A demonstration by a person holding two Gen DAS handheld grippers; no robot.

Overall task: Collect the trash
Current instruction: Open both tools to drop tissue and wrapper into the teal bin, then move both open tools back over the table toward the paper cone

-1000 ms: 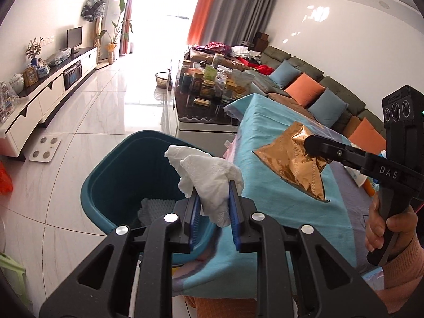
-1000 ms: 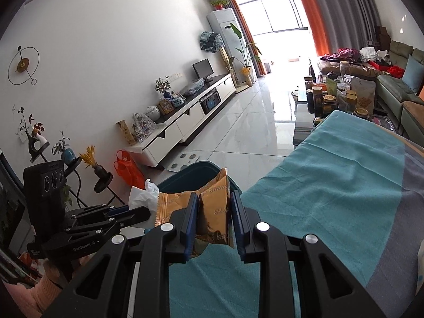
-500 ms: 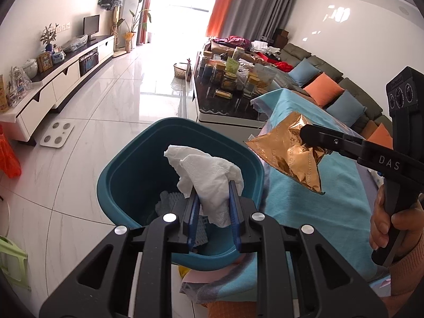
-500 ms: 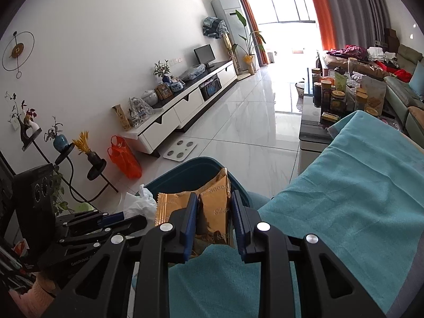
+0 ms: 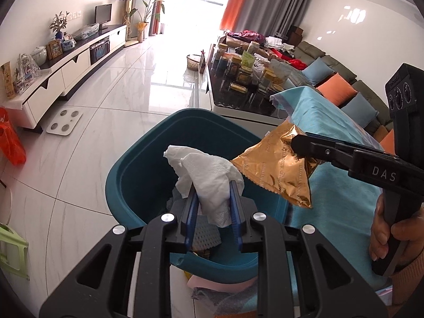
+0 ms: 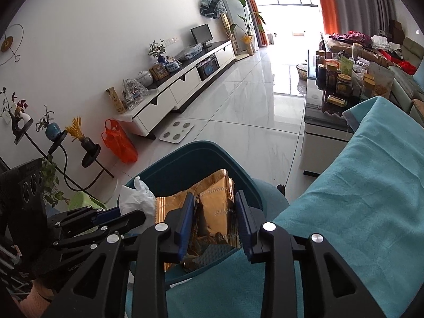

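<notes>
Both loads now hang over the bin (image 5: 137, 185) vs 1 s ago. Left hand-held gripper (image 5: 213, 198) pinches tissue (image 5: 209, 175); right hand-held gripper (image 6: 213, 217) pinches wrapper (image 6: 212, 204). Best: lower w/ both inside rim, then open; wrapper sits near the table (image 6: 371, 198) edge.

The tissue (image 5: 209, 177) and foil packet (image 5: 278, 169) hang over the bin (image 5: 132, 175), seemingly just left of the cloth-covered table (image 6: 371, 198).

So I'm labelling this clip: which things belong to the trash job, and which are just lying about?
Job:
white tissue in left tongs
gold wrapper in right tongs
teal bin

Lying about:
scale
orange bag
jars
cushions
</notes>
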